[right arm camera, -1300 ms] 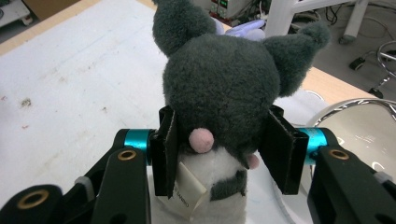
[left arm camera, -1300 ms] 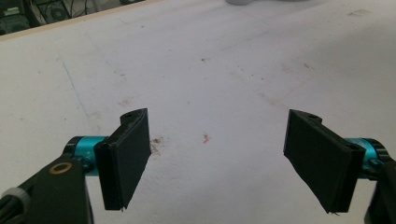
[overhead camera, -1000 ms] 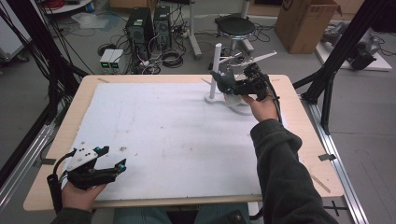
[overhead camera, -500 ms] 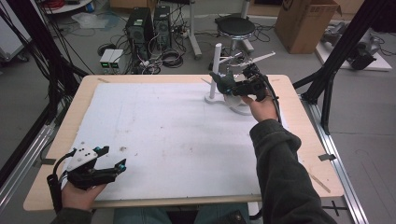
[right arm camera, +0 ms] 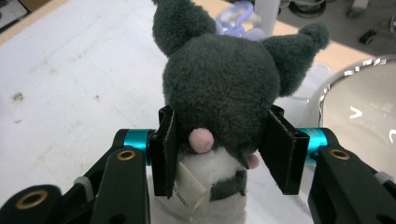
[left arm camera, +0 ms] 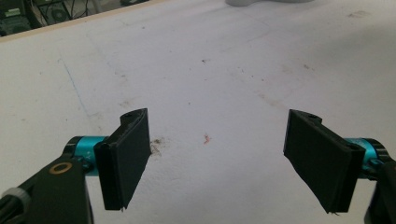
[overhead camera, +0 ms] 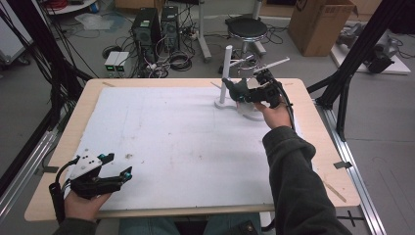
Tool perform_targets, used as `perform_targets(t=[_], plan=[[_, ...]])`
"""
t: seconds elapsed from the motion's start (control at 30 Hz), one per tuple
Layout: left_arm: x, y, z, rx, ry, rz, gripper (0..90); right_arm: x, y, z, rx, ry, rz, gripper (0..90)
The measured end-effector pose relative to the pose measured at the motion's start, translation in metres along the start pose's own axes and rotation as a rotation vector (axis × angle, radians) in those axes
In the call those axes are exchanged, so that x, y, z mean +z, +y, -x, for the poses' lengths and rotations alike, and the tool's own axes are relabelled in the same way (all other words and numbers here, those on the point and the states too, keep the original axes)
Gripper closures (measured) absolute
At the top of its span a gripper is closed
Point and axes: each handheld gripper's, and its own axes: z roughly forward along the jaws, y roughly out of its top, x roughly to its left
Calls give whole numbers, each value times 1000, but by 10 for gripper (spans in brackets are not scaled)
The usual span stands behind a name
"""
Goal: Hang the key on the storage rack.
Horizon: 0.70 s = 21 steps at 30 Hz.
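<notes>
My right gripper (overhead camera: 237, 91) is at the table's far right and is shut on a dark grey plush toy (overhead camera: 232, 87). In the right gripper view both pads press the sides of the plush toy (right arm camera: 224, 84), just under its eared head. Its white body, pink tail and paper tag hang below, with the right gripper (right arm camera: 224, 151) around them. A lilac plastic loop (right arm camera: 236, 18) shows beyond the toy's ear. My left gripper (overhead camera: 113, 165) rests near the front left corner, open. Its pads (left arm camera: 133, 149) stand wide apart over the bare white mat, and the left gripper (left arm camera: 224, 158) holds nothing.
A white stand (overhead camera: 227, 73) with a pole and thin arms rises just behind the toy. A shiny round dish (right arm camera: 359, 112) lies beside it. The white mat (overhead camera: 186, 142) covers the wooden table. Black frame posts flank the table; a stool, computers and a box sit on the floor beyond.
</notes>
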Motion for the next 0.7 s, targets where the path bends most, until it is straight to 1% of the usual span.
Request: perform_targets(t=[0.07,0.17,0.2,0.33,0.43,0.53,0.57,0.7], plan=[[0,0,0,-2,-3,-2,232,1,-3,0,-8,0,5,514],[1,0,1,0,-4,-2,232,4,-5,1,-8,-9,-14,514],[1,0,1,1,-4,-1,232,4,-5,2,-11,-9,-12,514],[1,0,1,-1,-2,-2,232,3,-5,3,9,-6,4,514],[1,0,1,-3,-2,0,232,4,-5,6,20,-16,-2,514],[0,0,1,-4,-2,0,232,5,-5,7,21,-18,7,514],[0,0,0,-1,-1,-2,232,5,-5,7,33,-13,10,514],[0,0,0,-1,-2,1,232,8,-4,7,45,-11,20,514]])
